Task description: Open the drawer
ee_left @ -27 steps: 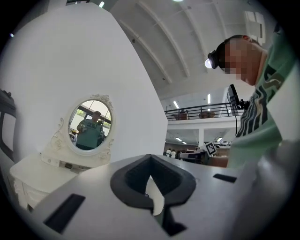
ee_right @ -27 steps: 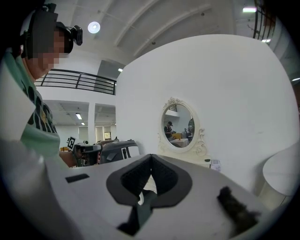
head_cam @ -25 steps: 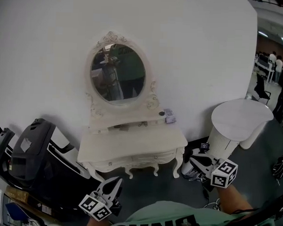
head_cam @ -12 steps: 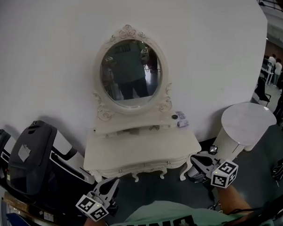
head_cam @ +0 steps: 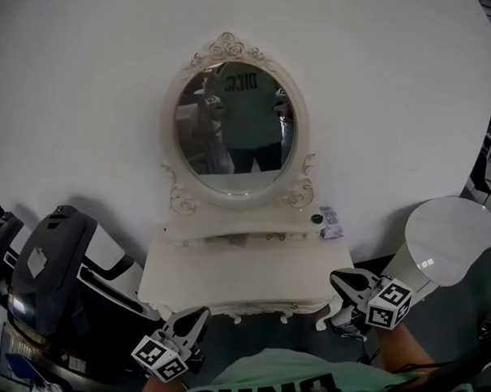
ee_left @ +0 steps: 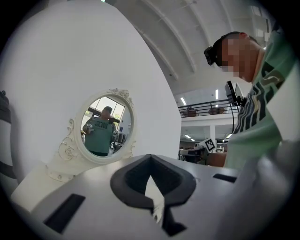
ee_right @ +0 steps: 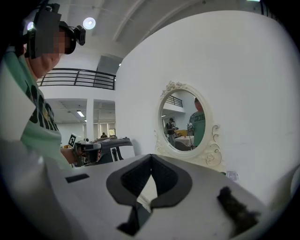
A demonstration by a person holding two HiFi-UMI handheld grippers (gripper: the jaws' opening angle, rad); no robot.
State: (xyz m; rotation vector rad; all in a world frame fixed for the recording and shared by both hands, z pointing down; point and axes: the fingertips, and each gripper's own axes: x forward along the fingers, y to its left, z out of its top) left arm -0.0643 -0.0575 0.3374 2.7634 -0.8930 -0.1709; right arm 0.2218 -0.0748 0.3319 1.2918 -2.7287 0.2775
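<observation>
**Drawer (head_cam: 242, 306) closed, both tools empty**

Drawer front runs along the near edge of an ornate white bench (head_cam: 242, 268), at 6 o'clock from the middle of the head view. It sits flush with that edge. An oval mirror (head_cam: 235, 127) stands upright at the bench's back, at 12 o'clock, against a white wall. The left tool (head_cam: 193, 317) is at 7 o'clock, near the bench's front left corner, apart from it. Its jaws are pressed together with nothing between them. The right tool (head_cam: 341, 278) is at 4 o'clock by the front right corner, jaws likewise together and empty. A round white stand (head_cam: 455, 241) is at 3 o'clock and a black case (head_cam: 43, 268) at 8 o'clock.
</observation>
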